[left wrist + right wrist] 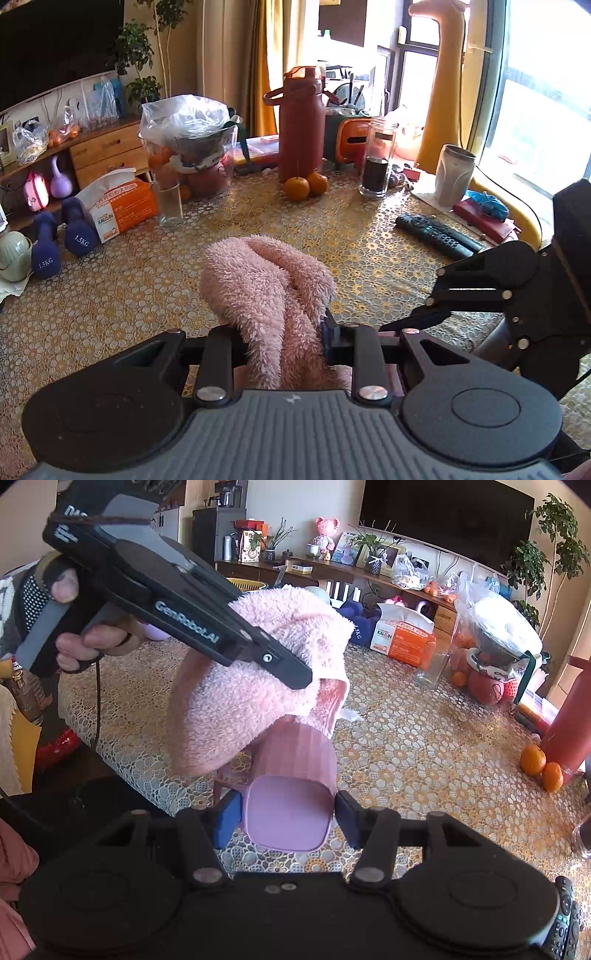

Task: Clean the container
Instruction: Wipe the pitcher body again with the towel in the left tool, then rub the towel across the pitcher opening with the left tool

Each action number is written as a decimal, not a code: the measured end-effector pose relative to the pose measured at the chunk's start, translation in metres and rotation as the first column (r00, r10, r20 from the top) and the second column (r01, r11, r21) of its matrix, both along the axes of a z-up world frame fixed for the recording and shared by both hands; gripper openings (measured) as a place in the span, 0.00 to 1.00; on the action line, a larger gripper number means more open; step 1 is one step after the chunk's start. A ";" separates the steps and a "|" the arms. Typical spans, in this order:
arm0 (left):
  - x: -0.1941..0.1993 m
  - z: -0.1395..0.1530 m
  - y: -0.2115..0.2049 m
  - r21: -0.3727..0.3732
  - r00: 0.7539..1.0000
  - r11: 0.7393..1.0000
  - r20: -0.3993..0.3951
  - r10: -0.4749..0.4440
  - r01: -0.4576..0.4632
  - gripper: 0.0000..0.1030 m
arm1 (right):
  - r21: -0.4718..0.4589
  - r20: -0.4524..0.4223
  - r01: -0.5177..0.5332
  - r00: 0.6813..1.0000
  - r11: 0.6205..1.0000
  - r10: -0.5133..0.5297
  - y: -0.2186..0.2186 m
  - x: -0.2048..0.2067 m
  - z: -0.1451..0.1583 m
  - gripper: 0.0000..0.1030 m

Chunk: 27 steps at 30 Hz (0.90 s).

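A fluffy pink towel [258,280] is bunched up and clamped in my left gripper [284,343], which is shut on it. In the right wrist view, a pink ribbed container [295,749] lies on its side just above the table with its flat base toward the camera. My right gripper [287,818] is shut on it, a blue pad [226,819] on each side. The left gripper [295,672] comes in from the upper left and presses the towel [240,701] against the container's far end. The container's opening is hidden by the towel.
The table [110,295] has a yellow lace cloth. On it are an empty glass [170,205], a red bottle [301,125], two oranges [306,186], a dark-filled jar [376,158], a remote [436,234], a tissue pack [118,206] and dumbbells [44,247].
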<state>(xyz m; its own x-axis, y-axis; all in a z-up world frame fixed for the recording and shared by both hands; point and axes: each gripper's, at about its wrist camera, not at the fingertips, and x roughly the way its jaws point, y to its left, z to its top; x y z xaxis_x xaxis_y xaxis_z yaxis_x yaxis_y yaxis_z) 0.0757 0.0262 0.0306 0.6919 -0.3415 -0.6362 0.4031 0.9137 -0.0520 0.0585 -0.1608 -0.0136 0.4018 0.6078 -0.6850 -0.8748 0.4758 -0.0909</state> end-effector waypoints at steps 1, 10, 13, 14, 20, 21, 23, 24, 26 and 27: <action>-0.003 0.002 -0.005 -0.004 1.000 1.000 0.004 -0.017 0.017 0.26 | -0.001 0.002 -0.001 1.000 1.000 0.001 0.000 0.000 0.000 0.53; -0.006 -0.013 -0.040 0.029 0.996 0.995 -0.017 -0.090 0.090 0.26 | -0.019 0.022 -0.008 1.000 1.000 0.009 0.002 -0.001 -0.001 0.52; 0.001 -0.019 -0.043 0.039 0.997 0.996 -0.022 -0.080 0.081 0.26 | -0.022 0.026 -0.010 1.000 1.000 0.011 0.003 -0.002 -0.001 0.52; 0.003 -0.020 -0.043 0.046 0.997 0.996 -0.018 -0.076 0.077 0.26 | -0.023 0.026 -0.010 1.000 1.000 0.011 0.004 -0.002 -0.001 0.52; 0.015 -0.028 -0.042 0.091 0.999 0.995 -0.015 -0.048 0.049 0.26 | -0.028 0.030 -0.018 0.999 0.999 0.018 0.005 -0.002 -0.001 0.52; 0.017 -0.030 -0.041 0.094 0.999 0.995 -0.017 -0.042 0.043 0.26 | -0.030 0.032 -0.020 0.999 0.999 0.021 0.005 -0.003 -0.001 0.52; 0.023 -0.033 -0.037 0.099 0.999 0.995 -0.022 -0.022 0.025 0.26 | -0.033 0.032 -0.024 0.999 0.999 0.025 0.005 -0.002 -0.001 0.52; 0.027 -0.035 -0.035 0.103 1.000 0.995 -0.025 -0.011 0.014 0.26 | -0.034 0.033 -0.026 0.999 0.999 0.027 0.004 -0.002 -0.001 0.52; 0.033 -0.039 -0.030 0.106 0.999 0.994 -0.030 0.009 -0.006 0.26 | -0.035 0.035 -0.029 0.999 0.999 0.031 0.005 -0.002 -0.001 0.52; 0.036 -0.041 -0.027 0.108 0.999 0.994 -0.032 0.020 -0.016 0.26 | -0.035 0.035 -0.030 0.999 0.999 0.031 0.004 -0.002 -0.001 0.52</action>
